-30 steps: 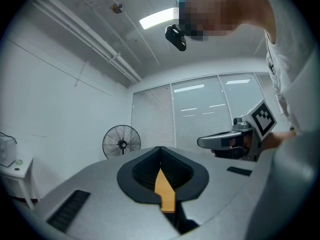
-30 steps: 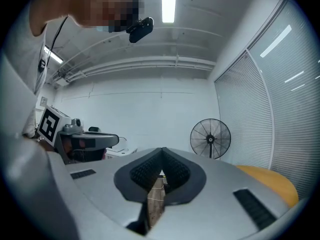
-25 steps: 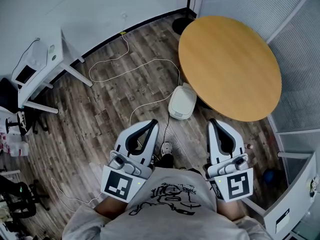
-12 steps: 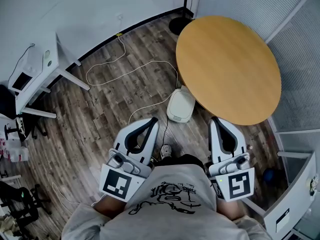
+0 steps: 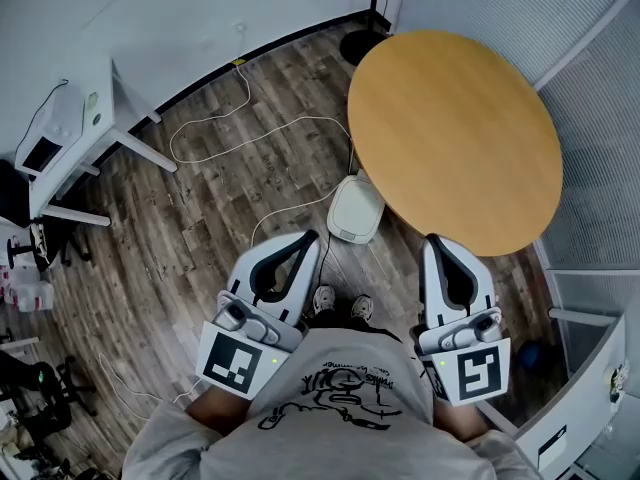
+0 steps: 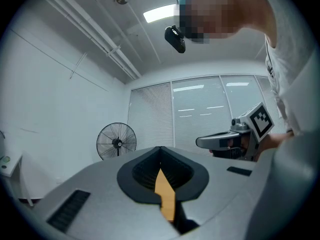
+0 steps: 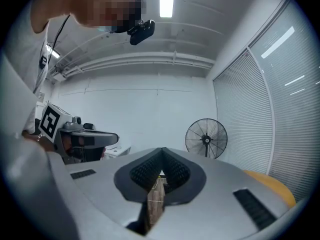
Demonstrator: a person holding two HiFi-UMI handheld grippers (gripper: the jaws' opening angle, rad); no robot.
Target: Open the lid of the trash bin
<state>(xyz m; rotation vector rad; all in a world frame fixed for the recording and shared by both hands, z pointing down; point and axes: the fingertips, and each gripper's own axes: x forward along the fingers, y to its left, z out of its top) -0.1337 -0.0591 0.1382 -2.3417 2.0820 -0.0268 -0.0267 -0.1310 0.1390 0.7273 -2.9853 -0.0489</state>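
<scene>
A small white trash bin (image 5: 355,209) with its lid down stands on the wood floor, tucked against the near-left edge of the round wooden table (image 5: 455,128). My left gripper (image 5: 306,240) is held at waist height, below and left of the bin, jaws shut with nothing in them. My right gripper (image 5: 438,243) hangs level with it on the right, also shut and empty. In the left gripper view the left gripper (image 6: 161,156) points level across the room and shows a sliver of the table through its jaws. The right gripper (image 7: 161,160) shows a strip of floor.
A standing fan (image 5: 372,8) is at the back by the wall. A white desk (image 5: 75,133) stands at the left. White cables (image 5: 255,138) loop over the floor toward the bin. A white cabinet (image 5: 585,408) is at the lower right. My feet (image 5: 340,306) are just below the bin.
The view has shifted forward: the bin and table now sit slightly lower-left and closer, and my feet show. Both grippers keep the same pose, shut.
</scene>
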